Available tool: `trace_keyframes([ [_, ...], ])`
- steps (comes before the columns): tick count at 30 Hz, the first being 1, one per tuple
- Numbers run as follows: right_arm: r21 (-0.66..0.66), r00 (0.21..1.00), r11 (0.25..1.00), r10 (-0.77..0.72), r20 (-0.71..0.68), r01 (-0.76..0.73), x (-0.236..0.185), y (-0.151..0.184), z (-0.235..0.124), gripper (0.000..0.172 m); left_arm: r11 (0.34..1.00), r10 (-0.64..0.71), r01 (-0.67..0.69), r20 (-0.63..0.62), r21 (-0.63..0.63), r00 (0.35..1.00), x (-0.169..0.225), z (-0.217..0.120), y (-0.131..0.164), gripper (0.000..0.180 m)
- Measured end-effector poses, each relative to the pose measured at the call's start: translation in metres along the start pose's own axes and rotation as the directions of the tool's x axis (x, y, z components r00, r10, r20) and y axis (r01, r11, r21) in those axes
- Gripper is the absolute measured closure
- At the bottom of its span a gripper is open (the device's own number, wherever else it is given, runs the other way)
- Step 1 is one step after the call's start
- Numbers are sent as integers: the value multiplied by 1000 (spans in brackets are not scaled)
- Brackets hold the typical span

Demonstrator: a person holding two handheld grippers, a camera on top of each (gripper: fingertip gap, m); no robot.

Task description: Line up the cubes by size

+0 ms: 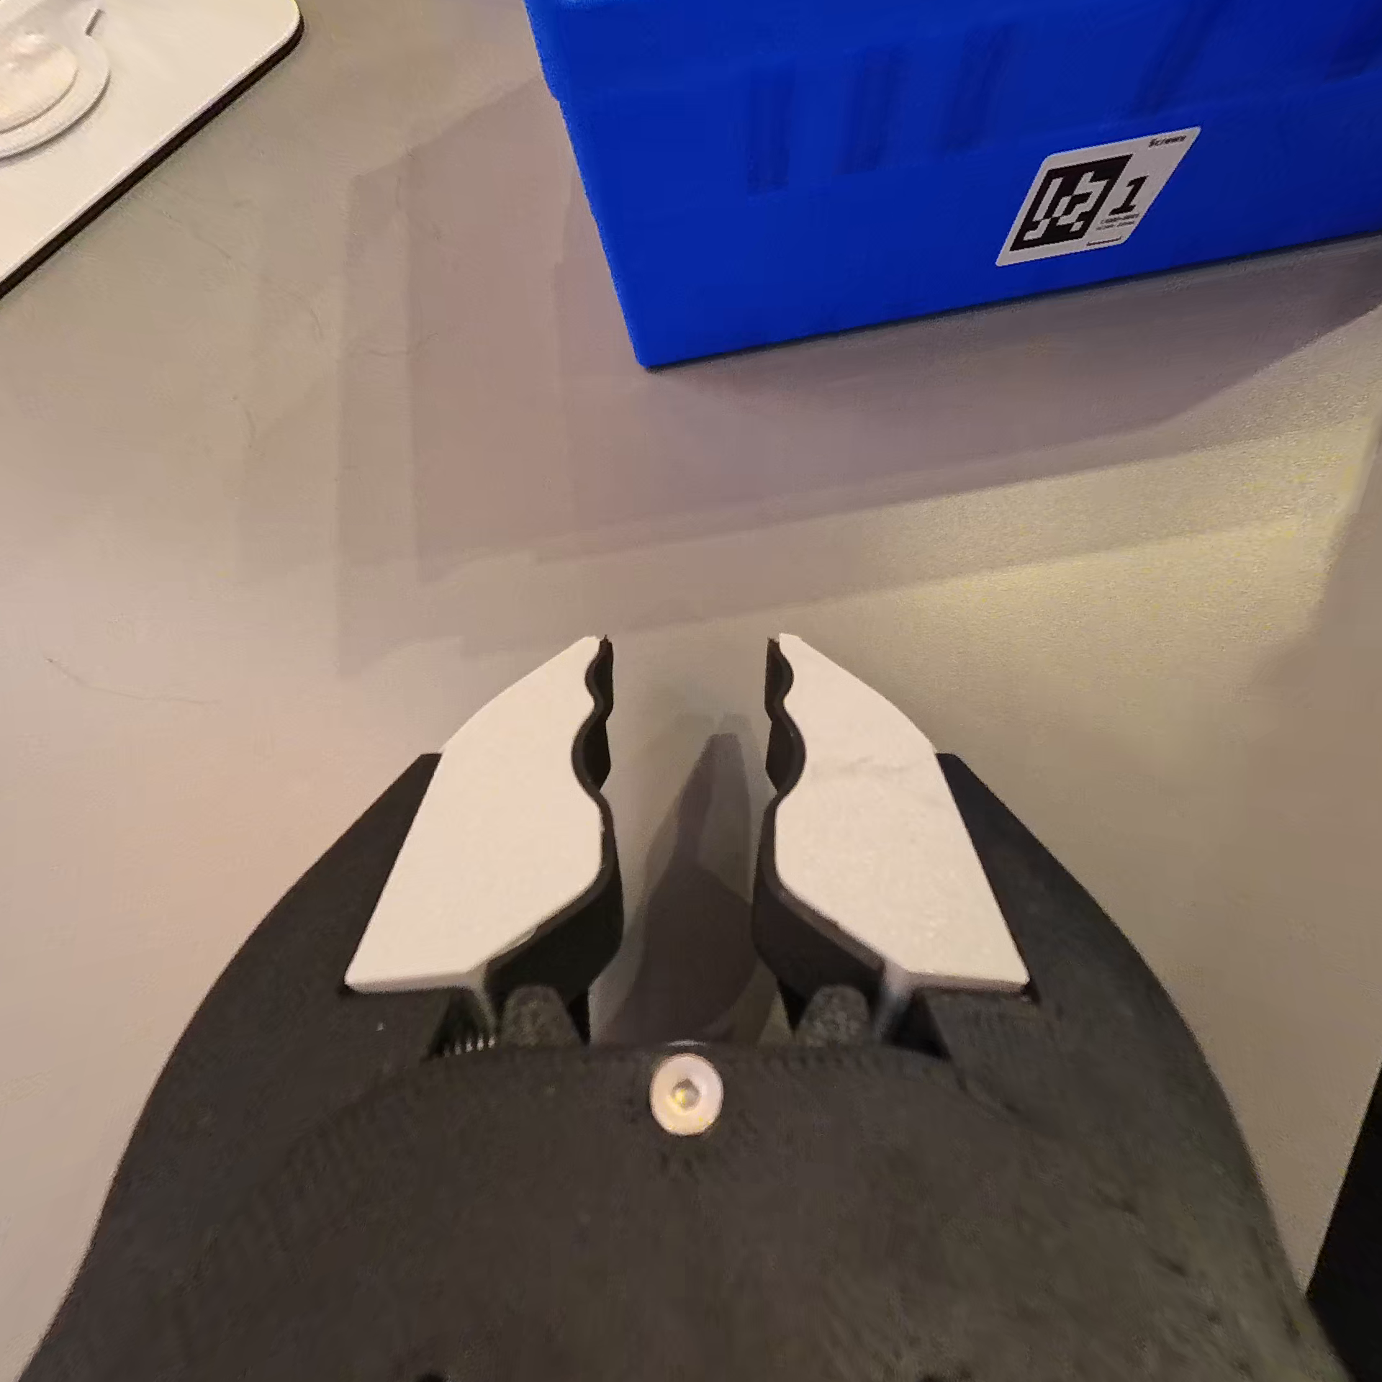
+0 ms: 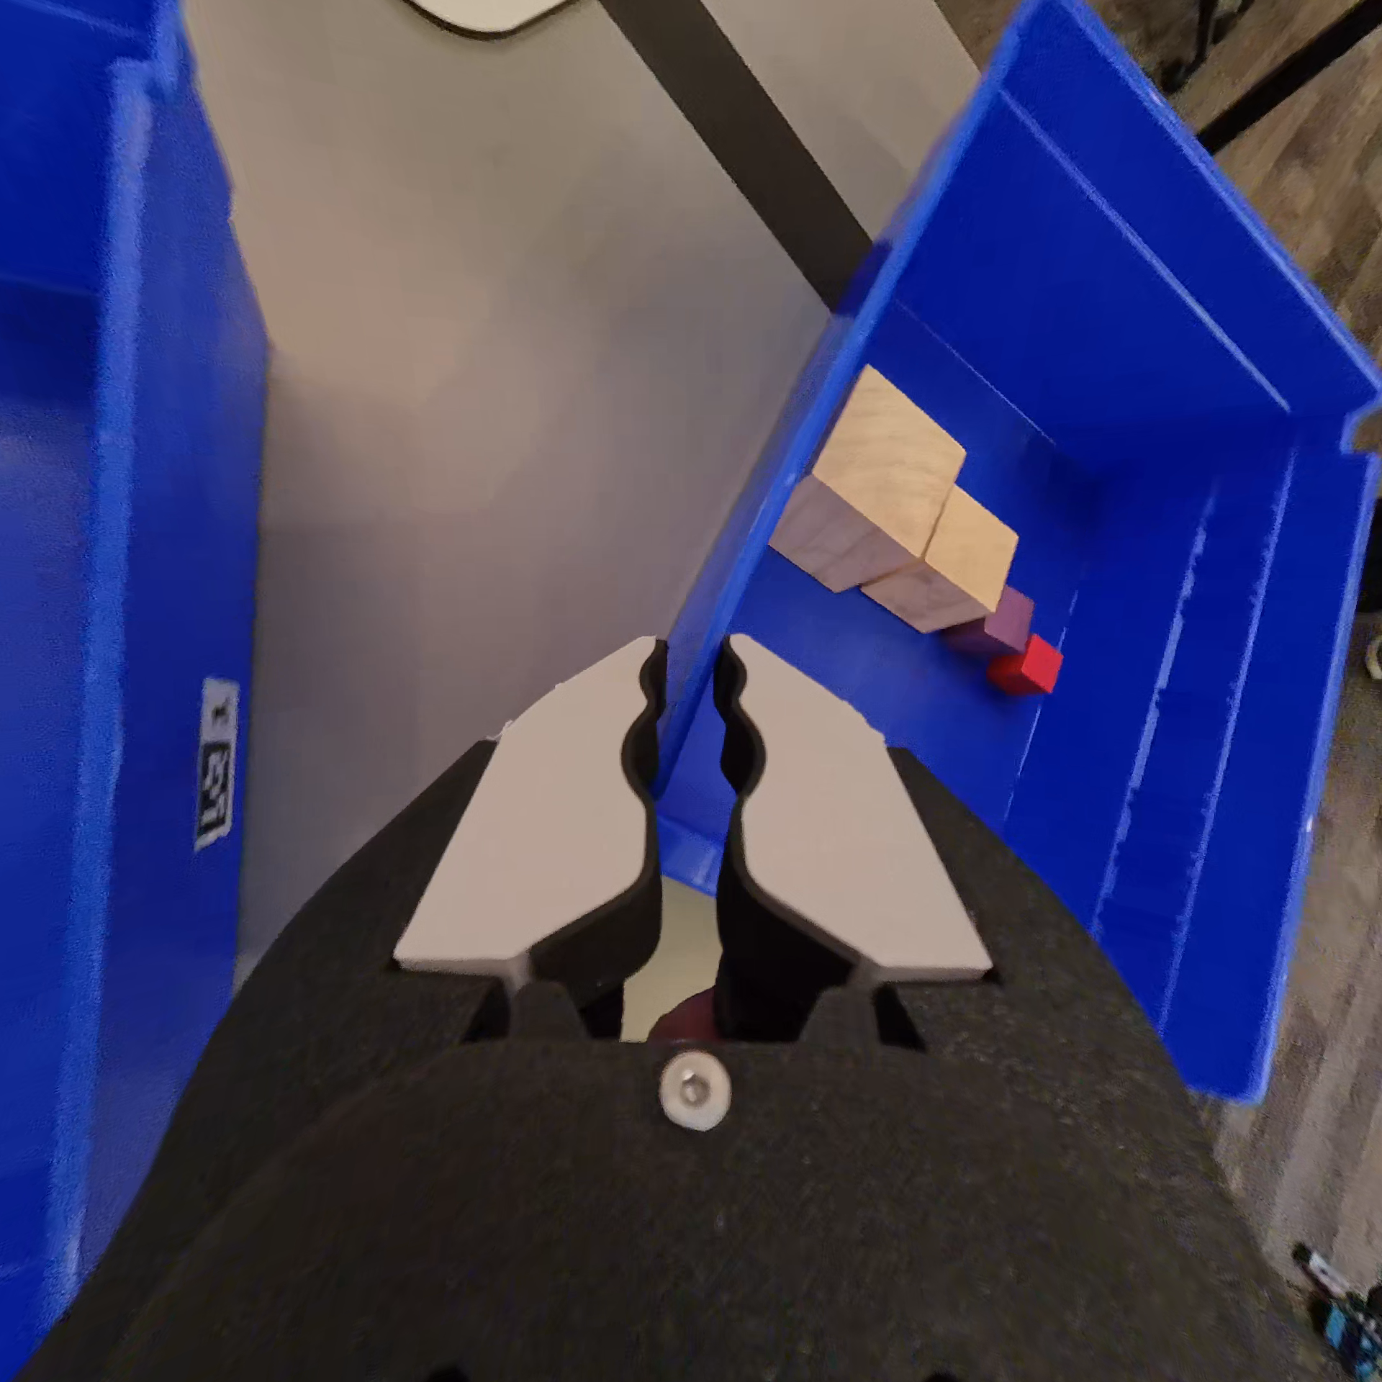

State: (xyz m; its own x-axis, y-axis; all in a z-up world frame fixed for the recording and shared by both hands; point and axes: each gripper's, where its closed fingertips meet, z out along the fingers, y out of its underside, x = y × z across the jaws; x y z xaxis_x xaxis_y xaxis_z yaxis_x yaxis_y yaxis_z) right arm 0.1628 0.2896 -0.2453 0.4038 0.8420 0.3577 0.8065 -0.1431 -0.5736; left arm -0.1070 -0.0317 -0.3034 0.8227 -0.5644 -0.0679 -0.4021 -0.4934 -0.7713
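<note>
While the right gripper (image 2: 688,658) jaws are clamped on the blue bin (image 2: 1122,374) wall, the cubes (image 2: 920,538) are seen inside, ahead-right; the left gripper (image 1: 689,650) jaws are held open, empty.

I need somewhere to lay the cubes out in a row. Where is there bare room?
The grey tabletop is bare between the open left gripper, the labelled blue plastic bin and the white board. The tilted blue bin is crowded along one wall: two pale wooden cubes, a purple cube, a red cube.
</note>
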Motion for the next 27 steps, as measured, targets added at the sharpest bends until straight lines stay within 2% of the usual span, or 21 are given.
trace_keyframes([
  [8, 108, 975, 990, -108, 195, 88, -40, 11, -28, 168, 1000, 10, -10, 6, -20, 1000, 0, 2, 2, 142],
  [16, 214, 884, 944, -313, 349, 250, -83, 17, -53, 169, 1000, -23, 23, 9, -10, 1000, -3, 1, 1, 141],
  [21, 273, 834, 920, -376, 403, 282, -99, 19, -63, 169, 999, -45, 45, 16, -1, 999, -7, 0, 1, 140],
  [27, 333, 762, 889, -446, 470, 315, -120, 15, -70, 169, 1000, -29, 28, 84, 6, 996, -24, -4, -1, 139],
])
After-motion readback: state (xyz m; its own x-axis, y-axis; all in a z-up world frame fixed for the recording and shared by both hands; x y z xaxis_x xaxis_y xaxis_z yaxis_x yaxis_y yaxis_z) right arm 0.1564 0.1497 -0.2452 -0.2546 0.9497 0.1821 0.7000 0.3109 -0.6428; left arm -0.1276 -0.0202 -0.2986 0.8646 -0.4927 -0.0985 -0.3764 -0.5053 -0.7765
